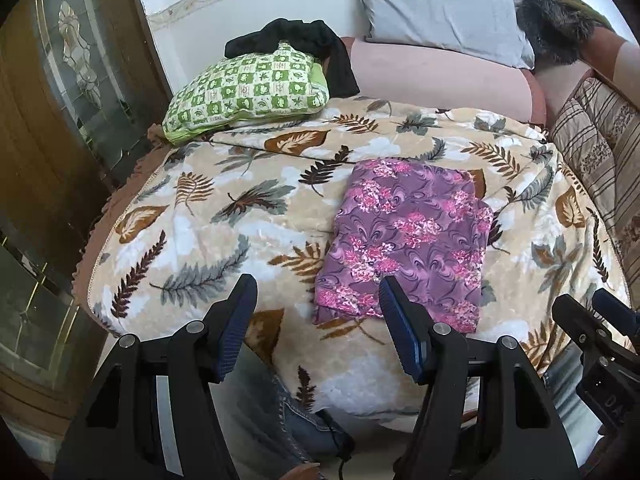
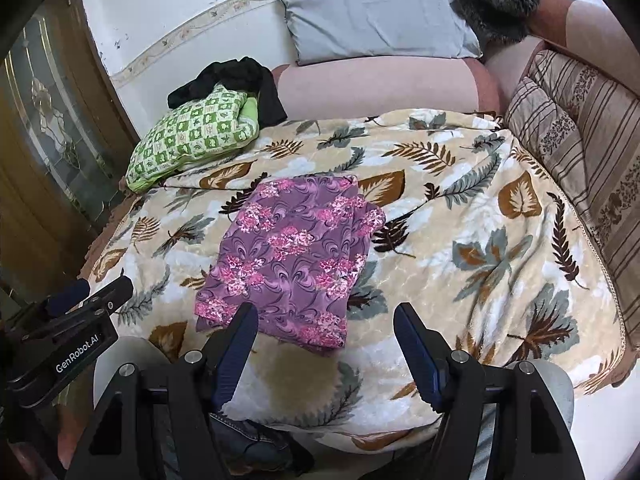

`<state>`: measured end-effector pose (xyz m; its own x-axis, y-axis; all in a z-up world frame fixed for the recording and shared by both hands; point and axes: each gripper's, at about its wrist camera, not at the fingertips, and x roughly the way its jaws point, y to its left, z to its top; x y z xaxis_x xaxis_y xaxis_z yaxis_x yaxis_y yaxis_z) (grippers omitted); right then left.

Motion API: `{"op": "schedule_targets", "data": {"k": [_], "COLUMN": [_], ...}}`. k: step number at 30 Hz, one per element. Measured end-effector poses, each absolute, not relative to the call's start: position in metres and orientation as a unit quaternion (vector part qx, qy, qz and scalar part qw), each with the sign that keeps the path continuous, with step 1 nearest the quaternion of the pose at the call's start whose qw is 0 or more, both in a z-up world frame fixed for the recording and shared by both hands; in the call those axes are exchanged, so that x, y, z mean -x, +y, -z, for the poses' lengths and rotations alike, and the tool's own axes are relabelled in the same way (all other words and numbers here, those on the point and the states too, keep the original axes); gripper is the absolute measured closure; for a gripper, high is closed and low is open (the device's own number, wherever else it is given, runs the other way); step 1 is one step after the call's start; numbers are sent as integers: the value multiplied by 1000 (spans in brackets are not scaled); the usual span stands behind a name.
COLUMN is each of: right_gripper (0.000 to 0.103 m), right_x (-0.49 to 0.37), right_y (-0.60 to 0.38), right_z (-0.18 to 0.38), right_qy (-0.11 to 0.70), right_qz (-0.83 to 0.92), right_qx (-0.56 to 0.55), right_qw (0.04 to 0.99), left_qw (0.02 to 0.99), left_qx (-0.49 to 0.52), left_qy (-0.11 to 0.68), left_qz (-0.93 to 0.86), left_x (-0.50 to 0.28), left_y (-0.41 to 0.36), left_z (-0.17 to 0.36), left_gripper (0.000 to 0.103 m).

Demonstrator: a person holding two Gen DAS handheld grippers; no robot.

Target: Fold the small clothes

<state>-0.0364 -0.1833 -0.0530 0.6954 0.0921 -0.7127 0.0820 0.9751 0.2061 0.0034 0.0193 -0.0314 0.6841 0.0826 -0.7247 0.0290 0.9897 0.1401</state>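
Observation:
A purple cloth with pink flowers (image 1: 408, 236) lies folded into a flat rectangle on the leaf-patterned blanket (image 1: 224, 216); it also shows in the right wrist view (image 2: 296, 256). My left gripper (image 1: 318, 294) is open and empty, held above the near edge of the bed, its right finger over the cloth's near edge. My right gripper (image 2: 326, 320) is open and empty, just short of the cloth's near right corner. The right gripper's body shows at the right edge of the left view (image 1: 600, 332), and the left gripper's body at the left of the right view (image 2: 76, 320).
A green checked pillow (image 1: 248, 88) with a black garment (image 1: 304, 40) on it sits at the back left. A grey pillow (image 1: 444, 8) and pink bolster (image 1: 440, 76) lie at the back. Striped cushions (image 2: 580, 152) line the right. A wooden door (image 1: 48, 120) stands left.

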Motion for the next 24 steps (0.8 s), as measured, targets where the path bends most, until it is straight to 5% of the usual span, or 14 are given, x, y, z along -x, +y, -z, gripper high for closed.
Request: {"op": "schedule_targets", "data": {"k": [24], "right_gripper": [35], "right_x": [41], "right_y": [-183], "right_z": [48], "right_qy": [378], "right_qz": [14], "right_qx": [-121], "right_qw": [918], "left_qw": [915], "left_qx": [-72], "left_qy": [396], "left_qz": [-13], "left_x": [2], "left_y": [13], "left_z": [27], "left_gripper": [39]}}
